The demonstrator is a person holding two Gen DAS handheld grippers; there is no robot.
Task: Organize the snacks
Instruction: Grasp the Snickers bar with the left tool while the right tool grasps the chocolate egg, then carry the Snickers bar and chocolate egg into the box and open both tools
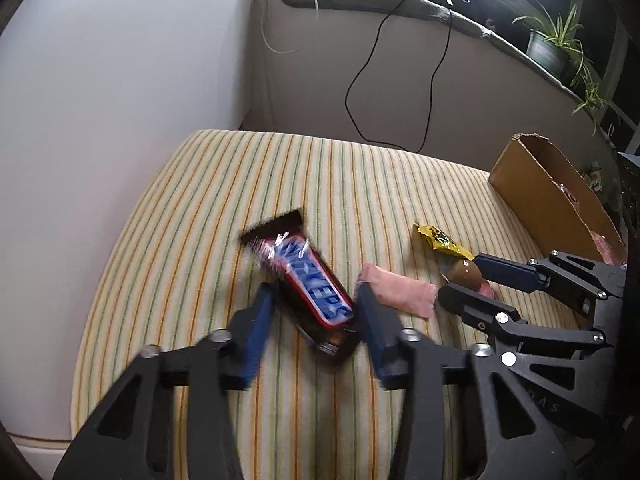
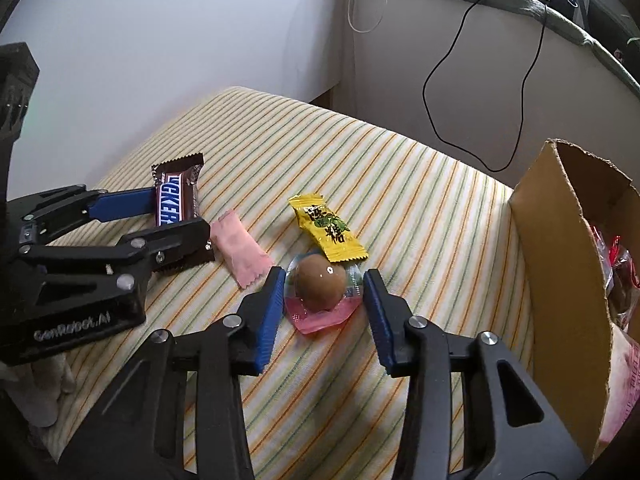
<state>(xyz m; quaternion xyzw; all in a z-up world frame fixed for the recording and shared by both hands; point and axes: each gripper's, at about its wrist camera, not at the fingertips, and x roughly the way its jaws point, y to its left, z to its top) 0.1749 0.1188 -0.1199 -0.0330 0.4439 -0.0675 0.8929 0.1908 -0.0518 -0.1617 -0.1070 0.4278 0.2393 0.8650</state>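
A Snickers bar point(image 1: 310, 284) lies on the striped cushion point(image 1: 224, 184). My left gripper point(image 1: 316, 300) is open, its blue fingers on either side of the bar's near end. It also shows in the right wrist view point(image 2: 176, 222) astride the bar point(image 2: 176, 200). My right gripper point(image 2: 322, 284) is open around a packaged brown egg point(image 2: 320, 286) on a pink wrapper. In the left wrist view it shows at the right point(image 1: 466, 280) around the egg point(image 1: 464, 274). A pink candy point(image 2: 240, 248) and a yellow candy packet point(image 2: 326, 228) lie between.
An open cardboard box point(image 2: 560, 264) with red-wrapped snacks inside stands at the cushion's right edge, also in the left wrist view point(image 1: 548, 196). A white wall is on the left. A sofa back with black cables runs behind. Potted plants point(image 1: 556, 44) stand at far right.
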